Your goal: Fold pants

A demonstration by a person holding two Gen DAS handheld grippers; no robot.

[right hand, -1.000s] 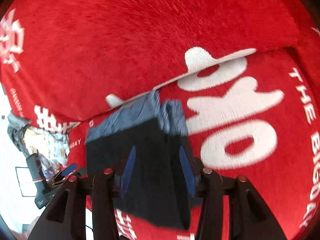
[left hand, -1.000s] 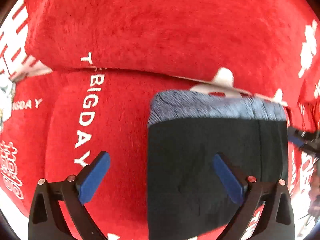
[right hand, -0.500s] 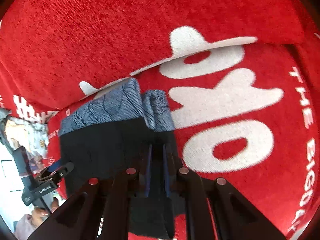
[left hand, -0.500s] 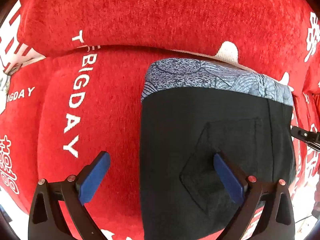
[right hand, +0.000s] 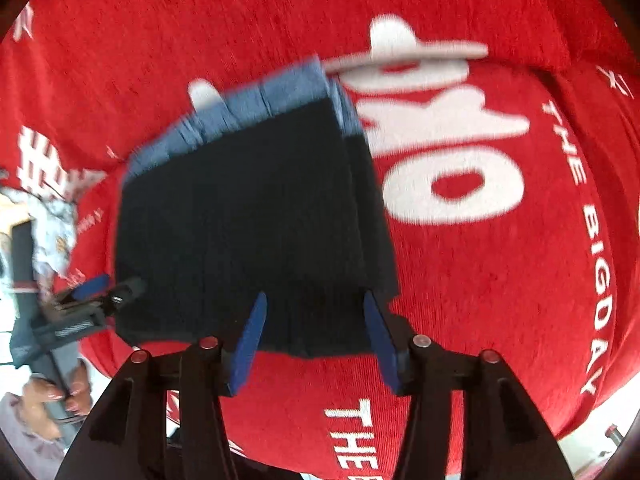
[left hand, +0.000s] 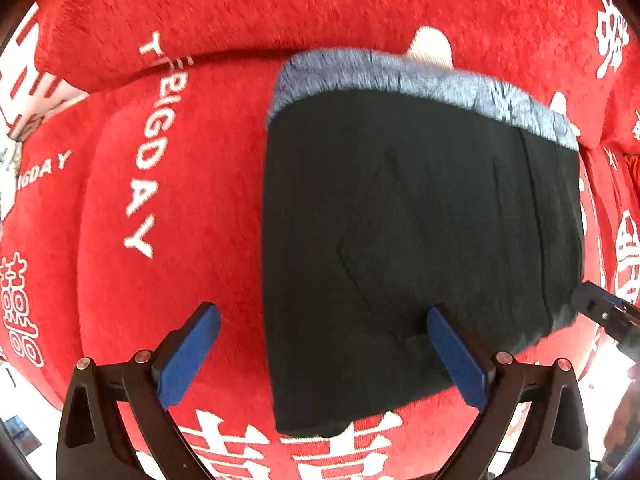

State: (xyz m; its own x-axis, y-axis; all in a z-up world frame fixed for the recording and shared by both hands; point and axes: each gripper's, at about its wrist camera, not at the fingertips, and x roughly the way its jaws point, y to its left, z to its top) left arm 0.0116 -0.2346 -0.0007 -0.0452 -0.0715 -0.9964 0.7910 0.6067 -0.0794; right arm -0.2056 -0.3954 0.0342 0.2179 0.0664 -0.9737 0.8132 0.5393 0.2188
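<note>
- The folded black pants (left hand: 416,248) lie flat on the red sofa cushion (left hand: 192,184), grey-blue patterned waistband (left hand: 420,80) up against the backrest (left hand: 320,4).
- My left fingers (left hand: 320,356) stand wide apart over the pants' near left edge: the left pad over bare red cushion, the right pad over black cloth, gripping nothing.
- My right fingers (right hand: 316,340) have just been opening; they now stand about half apart, straddling the near right corner of the pants (right hand: 256,220) without pinching it.
- White lettering, "THE BIGDAY" (right hand: 596,240), runs along the cushion to the right of the pants.
</note>
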